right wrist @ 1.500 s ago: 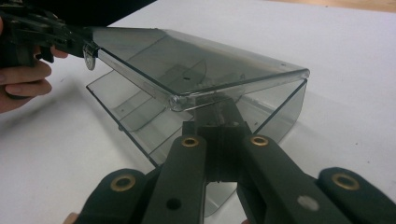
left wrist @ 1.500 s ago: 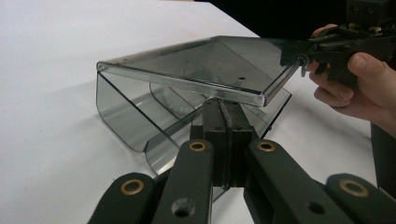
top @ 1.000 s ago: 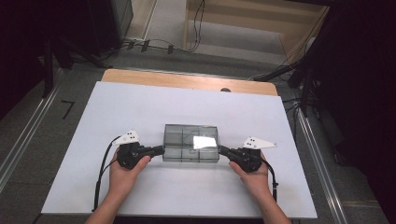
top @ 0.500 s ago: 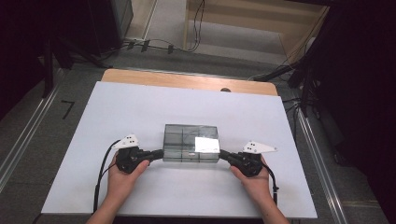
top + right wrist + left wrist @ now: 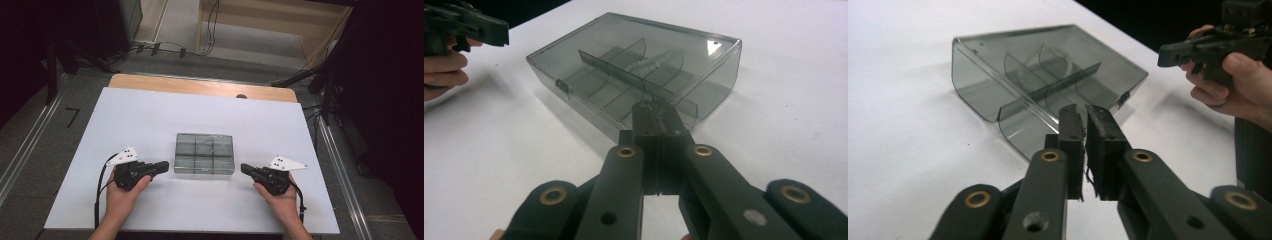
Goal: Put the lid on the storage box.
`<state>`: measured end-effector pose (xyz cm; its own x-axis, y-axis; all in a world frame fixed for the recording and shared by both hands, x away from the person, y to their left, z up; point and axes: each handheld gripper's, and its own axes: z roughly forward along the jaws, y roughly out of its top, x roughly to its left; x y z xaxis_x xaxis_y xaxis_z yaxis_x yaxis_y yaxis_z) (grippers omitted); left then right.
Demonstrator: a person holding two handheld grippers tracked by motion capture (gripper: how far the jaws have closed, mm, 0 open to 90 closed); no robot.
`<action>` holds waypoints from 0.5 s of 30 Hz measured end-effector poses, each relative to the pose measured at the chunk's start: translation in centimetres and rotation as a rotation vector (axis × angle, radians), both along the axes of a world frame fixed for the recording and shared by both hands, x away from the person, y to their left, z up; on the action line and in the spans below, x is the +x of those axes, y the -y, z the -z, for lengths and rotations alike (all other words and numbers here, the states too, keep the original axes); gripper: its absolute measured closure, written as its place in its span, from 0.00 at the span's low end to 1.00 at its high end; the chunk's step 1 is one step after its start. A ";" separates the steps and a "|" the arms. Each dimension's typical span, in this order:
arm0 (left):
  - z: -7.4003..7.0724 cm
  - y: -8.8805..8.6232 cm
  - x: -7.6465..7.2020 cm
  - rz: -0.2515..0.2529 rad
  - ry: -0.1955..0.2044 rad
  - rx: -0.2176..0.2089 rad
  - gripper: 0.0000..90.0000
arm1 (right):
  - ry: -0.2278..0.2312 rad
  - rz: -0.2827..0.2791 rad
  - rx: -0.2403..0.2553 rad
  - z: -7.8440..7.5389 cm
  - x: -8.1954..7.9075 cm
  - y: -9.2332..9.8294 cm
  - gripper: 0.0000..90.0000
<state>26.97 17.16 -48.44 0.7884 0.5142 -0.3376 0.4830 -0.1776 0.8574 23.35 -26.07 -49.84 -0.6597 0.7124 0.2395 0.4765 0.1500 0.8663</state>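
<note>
The left gripper lay just off the left end of the smoky clear plastic compartment box, its jaws having just been parting to a thin slit with nothing between them, while the right gripper sat just off the right end, jaws pressed together and empty. The box rested flat and lidded mid-tabletop, a pale beaded strand in one compartment. Judging by this, the box had been set down and freed, with opening probably left.

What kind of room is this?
Probably a lab or workshop for recording: a table with a white cover, cables lying across the bare floor, and dark stands around it.
</note>
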 end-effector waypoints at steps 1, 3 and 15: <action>-0.2 -0.3 -0.2 -0.009 0.013 -0.007 0.91 | 0.005 0.000 0.002 -0.1 -0.2 0.2 0.95; -0.5 -0.6 -0.5 -0.025 0.036 -0.001 0.85 | 0.023 -0.007 0.001 -0.4 -0.6 0.5 0.92; -1.5 -3.1 -2.2 -0.076 0.124 0.004 0.56 | 0.066 0.070 -0.008 -1.3 -2.1 2.8 0.44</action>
<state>24.72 20.26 -46.92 0.7827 0.5751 -0.2378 0.3853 -0.1478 0.9109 21.21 -28.87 -48.55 -0.6226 0.7589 0.1907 0.4275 0.1258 0.8952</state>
